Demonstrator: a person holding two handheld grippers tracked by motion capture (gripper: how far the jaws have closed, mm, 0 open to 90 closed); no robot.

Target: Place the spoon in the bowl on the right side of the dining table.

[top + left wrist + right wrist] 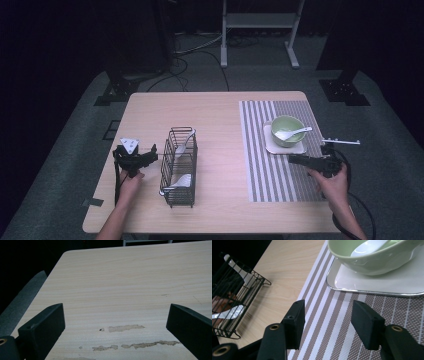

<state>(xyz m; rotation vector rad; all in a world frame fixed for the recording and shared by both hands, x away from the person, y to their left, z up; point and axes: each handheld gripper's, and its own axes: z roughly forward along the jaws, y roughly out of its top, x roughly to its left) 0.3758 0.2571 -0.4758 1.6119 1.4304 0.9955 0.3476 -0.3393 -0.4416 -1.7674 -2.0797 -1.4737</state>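
Spoons were the things being handled: one white spoon lay in the green bowl on a small white tray, which sat on the striped mat at the right of the table, while two more spoons rested in the black wire rack left of centre. The right gripper hovered over the mat just near of the tray, its jaws parted with nothing between them; in the right gripper view they framed bare stripes below the tray's edge. The left gripper sat just left of the rack, jaws spread wide and empty, above bare wood in the left gripper view. By my judgement the step in hand was a pause between carries, one spoon delivered to the bowl and both grippers free. The next move probably called for reaching into the rack and closing on a spoon's handle without catching the wires. The spoon in the bowl lay with its long axis running left to right, handle pointing right and slightly far over the rim. The rack spoons lay tilted, the far one with its handle up and far-right.
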